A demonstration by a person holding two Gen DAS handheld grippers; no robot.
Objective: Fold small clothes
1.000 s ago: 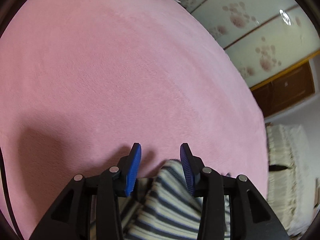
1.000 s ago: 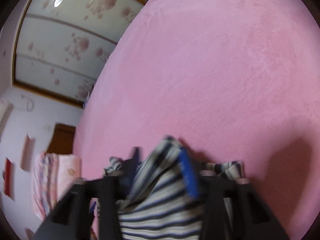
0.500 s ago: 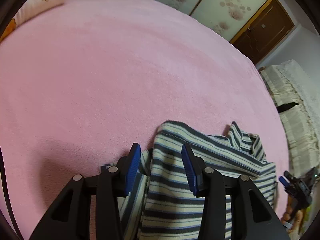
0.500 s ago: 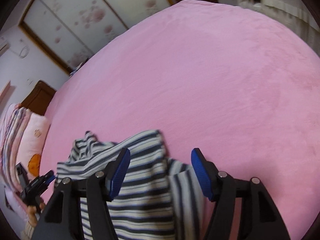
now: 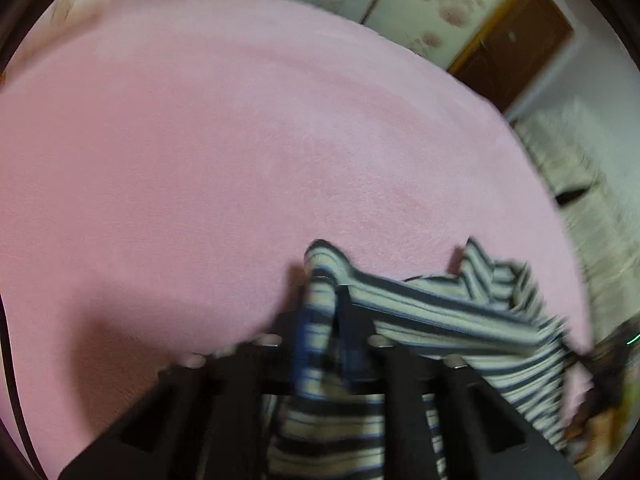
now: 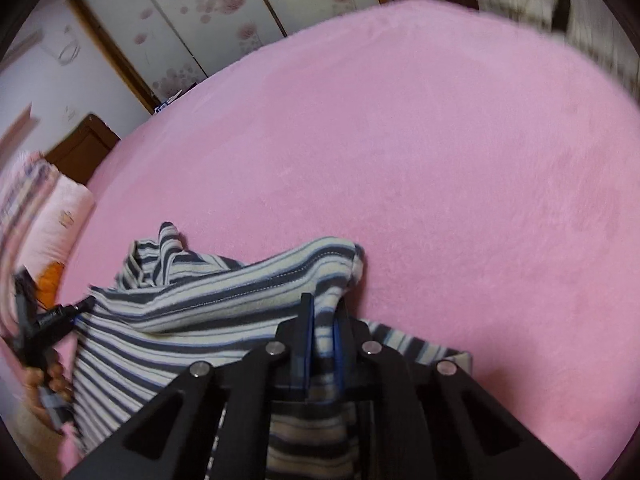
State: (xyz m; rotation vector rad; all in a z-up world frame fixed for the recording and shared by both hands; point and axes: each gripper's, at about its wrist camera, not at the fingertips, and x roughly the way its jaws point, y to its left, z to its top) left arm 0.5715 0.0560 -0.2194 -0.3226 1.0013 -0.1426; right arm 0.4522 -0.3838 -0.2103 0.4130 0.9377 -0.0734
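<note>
Plush pink fleece bed cover [image 6: 420, 152] fills everything ahead of the jaws. Beyond it: pale sliding wardrobe doors with pink flower print [image 6: 200, 12], dark brown wooden door [image 5: 516, 40]. Pink pillow [image 6: 56, 220] far left of right-wrist jaws.

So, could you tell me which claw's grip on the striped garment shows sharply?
The right claw: its blue pads pinch the striped garment crisply, whereas the left claw is motion-blurred.

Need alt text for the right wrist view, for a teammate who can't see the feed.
The right gripper, shut on a fold of the striped garment, holds it over a pink blanket. The cloth stretches left to the left gripper; behind the bed are flowered sliding doors.
</note>
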